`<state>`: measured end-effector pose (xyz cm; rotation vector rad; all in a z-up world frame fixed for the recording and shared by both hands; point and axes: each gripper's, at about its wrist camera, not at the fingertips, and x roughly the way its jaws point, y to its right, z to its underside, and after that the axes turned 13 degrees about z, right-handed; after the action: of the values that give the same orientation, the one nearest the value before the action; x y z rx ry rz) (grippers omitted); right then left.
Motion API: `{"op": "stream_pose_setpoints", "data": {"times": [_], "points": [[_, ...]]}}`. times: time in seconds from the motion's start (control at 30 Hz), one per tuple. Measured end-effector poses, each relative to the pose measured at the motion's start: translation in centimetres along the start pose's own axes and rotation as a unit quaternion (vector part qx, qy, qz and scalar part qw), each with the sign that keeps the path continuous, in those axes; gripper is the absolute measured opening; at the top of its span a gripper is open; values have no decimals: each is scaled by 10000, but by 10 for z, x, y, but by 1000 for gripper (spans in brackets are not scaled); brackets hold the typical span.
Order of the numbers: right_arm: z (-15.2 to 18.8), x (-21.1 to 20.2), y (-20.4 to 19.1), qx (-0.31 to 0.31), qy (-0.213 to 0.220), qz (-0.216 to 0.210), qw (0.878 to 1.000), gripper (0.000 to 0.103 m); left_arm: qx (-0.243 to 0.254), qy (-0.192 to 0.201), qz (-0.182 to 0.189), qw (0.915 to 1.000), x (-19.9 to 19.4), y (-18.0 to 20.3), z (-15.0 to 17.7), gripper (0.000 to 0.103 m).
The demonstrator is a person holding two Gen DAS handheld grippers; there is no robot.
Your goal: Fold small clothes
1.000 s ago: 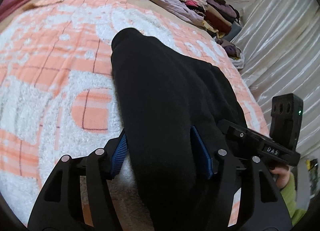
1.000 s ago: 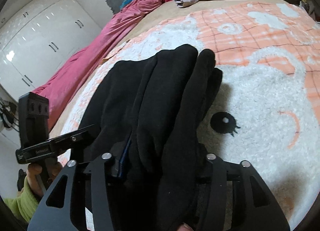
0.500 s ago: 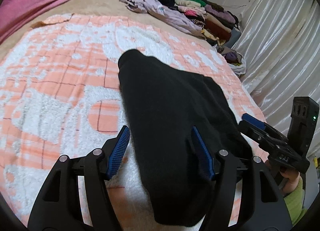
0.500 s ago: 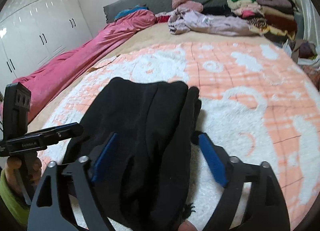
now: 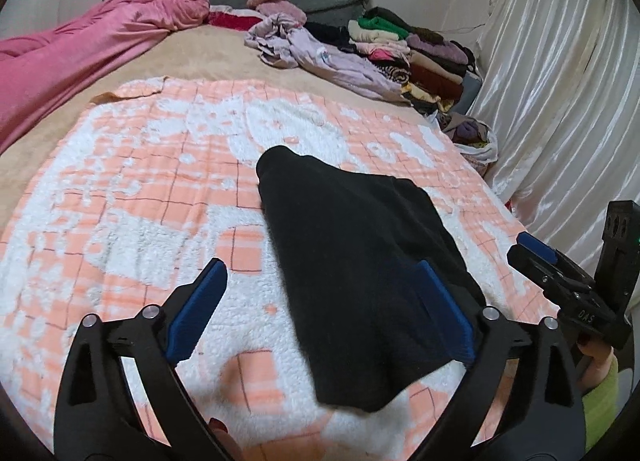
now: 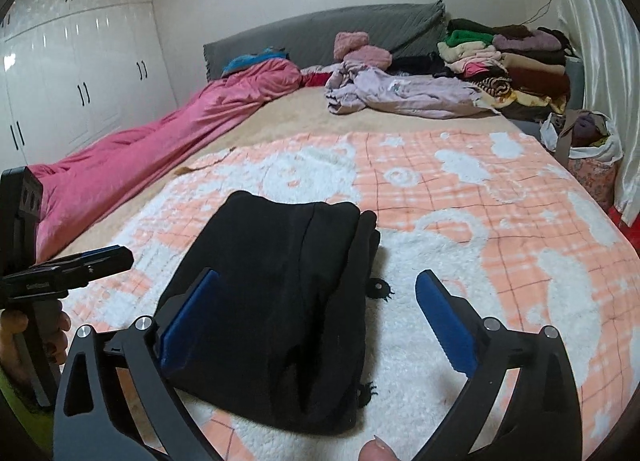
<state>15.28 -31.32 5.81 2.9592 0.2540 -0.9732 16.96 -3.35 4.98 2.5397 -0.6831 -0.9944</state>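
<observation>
A black folded garment (image 5: 360, 257) lies flat on the orange-and-white blanket (image 5: 140, 189); it also shows in the right wrist view (image 6: 280, 301). My left gripper (image 5: 320, 313) is open and raised above the garment's near end, touching nothing. My right gripper (image 6: 316, 325) is open and empty, above the garment's near right part. The right gripper shows in the left wrist view (image 5: 560, 273) at the far right, and the left gripper shows in the right wrist view (image 6: 80, 265) at the far left.
A lilac garment (image 6: 404, 93) lies crumpled at the far end of the bed. A stack of folded clothes (image 6: 508, 61) stands at the far right. A pink duvet (image 6: 160, 141) runs along the left side. A bag of clothes (image 6: 588, 145) and curtain are right.
Both grippers let go of the black garment, opened wide and pulled back and up. The garment now lies flat on the blanket.
</observation>
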Motion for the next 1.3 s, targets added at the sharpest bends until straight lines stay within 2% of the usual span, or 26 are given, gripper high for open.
{"op": "stream_pose_setpoints", "data": {"times": [0.27,0.5,0.8,1.3], "points": [[16,-26,3,129,116,117,9998,98,181,126,-191,9996,-16,10,17,93],[41,-41,-4,144,-14,243,9996,98,174,187,-437,9987,-24,15,40,93],[62,-45,-10,65,-227,394,9989,98,55,-29,-409,9991,-24,17,62,93],[67,-49,-11,-14,-315,431,9986,98,51,-148,-503,9986,-22,21,71,93]]}}
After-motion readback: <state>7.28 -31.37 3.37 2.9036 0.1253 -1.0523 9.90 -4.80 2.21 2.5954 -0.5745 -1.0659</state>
